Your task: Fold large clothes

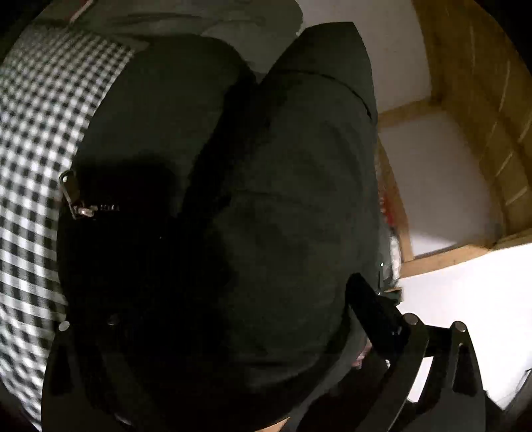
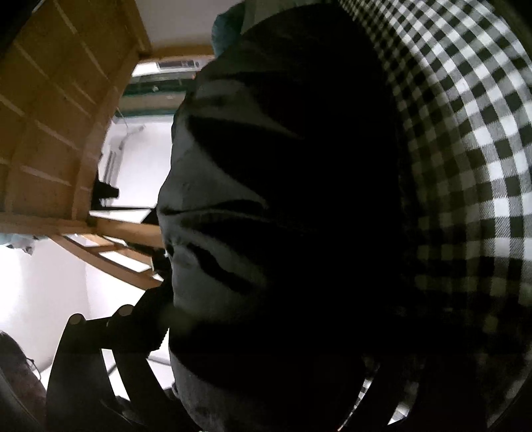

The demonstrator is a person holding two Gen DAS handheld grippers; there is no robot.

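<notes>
A bulky dark jacket (image 1: 232,199) fills the left wrist view, a metal zipper pull (image 1: 78,202) at its left edge. It is bunched between the wide-set jaws of my left gripper (image 1: 216,292). The right finger (image 1: 372,305) rests against its side and the other finger is lost in the dark cloth. The zipper looks sharp while the background smears, so the jacket rides with this gripper. In the right wrist view the same jacket (image 2: 282,199), creased into folds, lies between the jaws of my right gripper (image 2: 276,319). Its left finger (image 2: 153,312) touches the cloth edge and the other finger is hidden.
A black-and-white checked cloth (image 1: 40,133) (image 2: 482,133) lies under the jacket. A wooden frame (image 1: 472,99) (image 2: 60,116) and white walls stand behind. A grey garment (image 1: 199,23) lies beyond the jacket. Part of a person's head (image 2: 16,375) shows at the lower left.
</notes>
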